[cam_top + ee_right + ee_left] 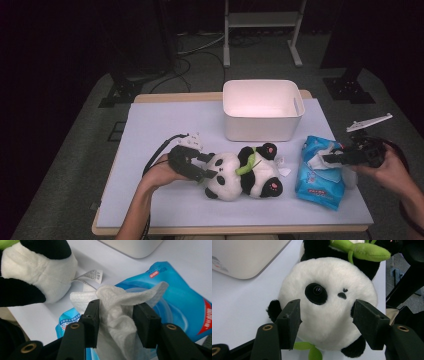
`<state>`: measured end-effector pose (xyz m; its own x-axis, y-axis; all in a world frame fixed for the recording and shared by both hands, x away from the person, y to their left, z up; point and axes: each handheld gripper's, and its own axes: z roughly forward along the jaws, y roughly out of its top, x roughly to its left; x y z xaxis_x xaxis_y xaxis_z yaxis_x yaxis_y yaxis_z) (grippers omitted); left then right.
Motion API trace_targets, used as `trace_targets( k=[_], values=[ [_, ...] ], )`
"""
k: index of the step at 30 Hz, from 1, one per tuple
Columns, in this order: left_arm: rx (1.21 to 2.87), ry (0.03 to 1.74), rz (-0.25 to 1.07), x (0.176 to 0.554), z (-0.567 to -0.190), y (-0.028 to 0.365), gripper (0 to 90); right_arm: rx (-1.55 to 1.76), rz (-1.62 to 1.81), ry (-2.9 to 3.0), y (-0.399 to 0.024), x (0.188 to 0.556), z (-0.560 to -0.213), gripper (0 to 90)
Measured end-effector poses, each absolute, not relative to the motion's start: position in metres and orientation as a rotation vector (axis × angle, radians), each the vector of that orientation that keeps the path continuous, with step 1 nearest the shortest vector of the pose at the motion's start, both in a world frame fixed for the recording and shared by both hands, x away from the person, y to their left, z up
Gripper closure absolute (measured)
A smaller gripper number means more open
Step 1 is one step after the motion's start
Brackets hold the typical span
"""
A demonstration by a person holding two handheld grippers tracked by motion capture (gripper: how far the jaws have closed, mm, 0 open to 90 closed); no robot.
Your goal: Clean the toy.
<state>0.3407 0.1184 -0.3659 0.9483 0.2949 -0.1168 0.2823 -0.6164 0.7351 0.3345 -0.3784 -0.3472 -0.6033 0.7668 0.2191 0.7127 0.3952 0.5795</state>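
While the left gripper (325,322) brackets the panda (242,175) at centre frame, jaws spread, the right gripper (116,322) loosely straddles an undrawn wipe (120,305), lower right.

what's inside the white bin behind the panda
The white bin looks empty: its pale far and side inner walls show bare. Its near wall hides part of the floor. The panda lies in front.

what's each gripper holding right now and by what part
Left gripper: its jaws straddle the panda's head, grip unclear. Right gripper: a white wipe lies between its jaws, unpinched.
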Motion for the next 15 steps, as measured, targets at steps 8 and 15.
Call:
trace_targets(
  k=[8, 15],
  values=[
    [2.268, 0.402, 0.019, 0.340, -0.365, 0.120, 37.6, 1.348, 1.023, 2.542, -0.379, 0.335, -0.336, 52.7],
    [2.265, 0.411, 0.025, 0.341, -0.364, 0.124, 36.4, 1.334, 1.004, 2.535, -0.379, 0.337, -0.324, 52.9]
  ],
)
